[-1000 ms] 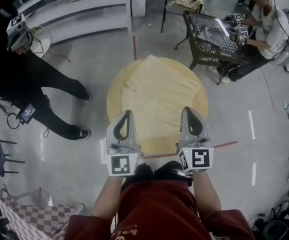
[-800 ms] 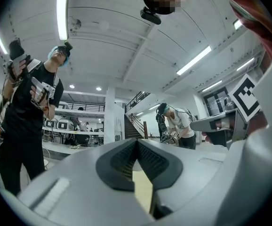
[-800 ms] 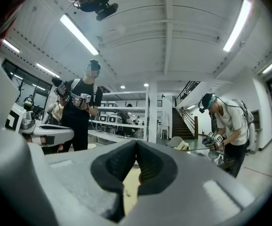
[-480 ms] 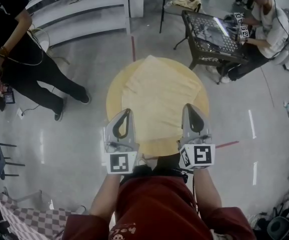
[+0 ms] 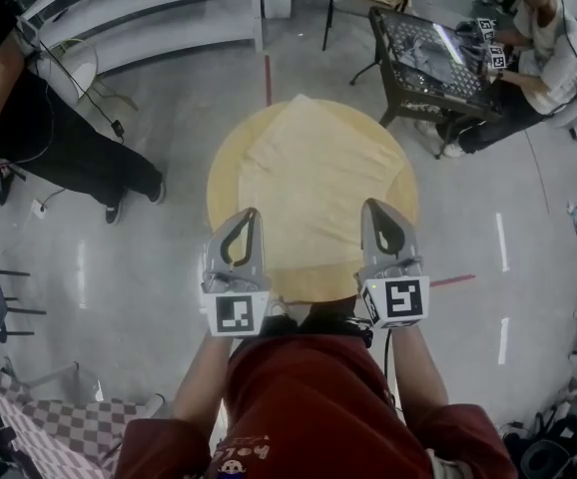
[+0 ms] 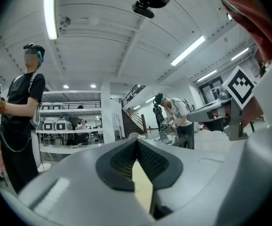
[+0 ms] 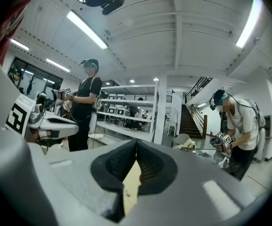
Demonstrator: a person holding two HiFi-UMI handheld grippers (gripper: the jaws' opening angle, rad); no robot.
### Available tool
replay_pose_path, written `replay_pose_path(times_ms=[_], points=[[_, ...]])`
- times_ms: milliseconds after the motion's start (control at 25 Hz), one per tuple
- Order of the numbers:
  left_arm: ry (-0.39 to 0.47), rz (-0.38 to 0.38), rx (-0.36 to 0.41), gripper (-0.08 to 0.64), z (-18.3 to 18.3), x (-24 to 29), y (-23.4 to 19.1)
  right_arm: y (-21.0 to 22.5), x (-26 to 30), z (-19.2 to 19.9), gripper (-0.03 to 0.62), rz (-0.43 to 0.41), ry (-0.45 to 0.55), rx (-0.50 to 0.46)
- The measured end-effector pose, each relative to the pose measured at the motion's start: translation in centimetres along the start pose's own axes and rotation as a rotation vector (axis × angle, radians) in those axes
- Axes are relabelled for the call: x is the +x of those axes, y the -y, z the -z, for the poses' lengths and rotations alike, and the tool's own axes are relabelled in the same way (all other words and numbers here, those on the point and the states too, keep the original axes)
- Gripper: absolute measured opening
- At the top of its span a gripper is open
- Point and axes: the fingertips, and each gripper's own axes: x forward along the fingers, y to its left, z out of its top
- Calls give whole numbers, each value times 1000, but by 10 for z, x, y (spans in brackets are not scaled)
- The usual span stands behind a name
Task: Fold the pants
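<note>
Head view looks steeply down on a round, pale yellow surface (image 5: 225, 188) with the cream pants (image 5: 313, 183) spread flat across most of it, one corner reaching the far rim. The left claw (image 5: 250, 212) and the right claw (image 5: 371, 205) hover side by side over the near edge, well apart, each pointing away from the wearer toward the near hem of the pants.

Left gripper view shows that claw (image 6: 137, 140) with its jaws pressed together at the tips and nothing pinched between them. Right gripper view shows the same for the other claw (image 7: 136, 142): tips meeting, empty. Below each pair of tips a sliver of pale yellow shows through; it may be the surface or the cloth.

On the floor around, a person in black (image 5: 59, 138) stands at the left, and another person (image 5: 543, 38) sits at a dark mesh table (image 5: 428, 63) at the upper right. A checkered cloth (image 5: 59, 432) lies lower left.
</note>
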Motion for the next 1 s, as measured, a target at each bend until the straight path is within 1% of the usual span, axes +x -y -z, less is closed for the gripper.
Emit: replay_pose_path(times_ms=[40, 120, 240, 320, 480, 560, 680, 800, 880, 1000], points=[[-21, 21, 41, 7, 6, 0, 3, -3, 1, 6, 3, -17, -20, -25], [-89, 76, 115, 45, 25, -2, 12, -7, 1, 21, 5, -56, -63, -56], [-226, 154, 160, 84, 62, -11, 25, -10, 0, 47, 36, -120, -140, -67], [-297, 208, 197, 109, 83, -19, 32, -12, -4, 65, 51, -159, -191, -89], [-430, 316, 296, 169, 126, -33, 44, -27, -12, 107, 92, -272, -310, -157], [-504, 367, 329, 180, 146, -39, 52, -35, -16, 128, 112, -333, -371, -199], [-642, 458, 366, 203, 175, -48, 65, -45, -22, 154, 135, -410, -461, -286], [-772, 551, 418, 241, 201, -58, 73, -53, -29, 183, 153, -488, -564, -426], [-843, 615, 456, 256, 215, -67, 76, -55, -35, 204, 163, -545, -633, -508], [-917, 687, 517, 268, 231, -76, 79, -43, -44, 231, 172, -599, -731, -579]])
